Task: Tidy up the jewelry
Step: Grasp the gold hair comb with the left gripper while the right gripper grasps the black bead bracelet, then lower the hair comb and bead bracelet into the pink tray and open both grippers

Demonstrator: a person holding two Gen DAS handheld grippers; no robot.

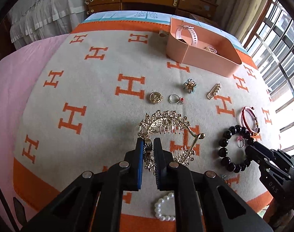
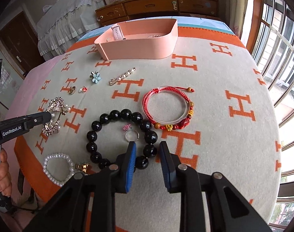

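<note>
Already clamped on the gold hair comb, the left gripper gripped its near edge, while the right gripper stood with fingers apart, straddling a bead of the black bead bracelet, pads seemingly not yet pressing. Nearest lay one pearl bracelet beside a small gold clip. Inside the black beads sat one pink-stone ring; just beyond, one red cord bracelet. Farther off on the H-patterned blanket lay one gold brooch, one red-stone ring, one blue flower clip and one pearl pin. Farthest, the pink organizer box held one watch and some small gold item, too dim to identify; judging by this, most sorting remained.
</note>
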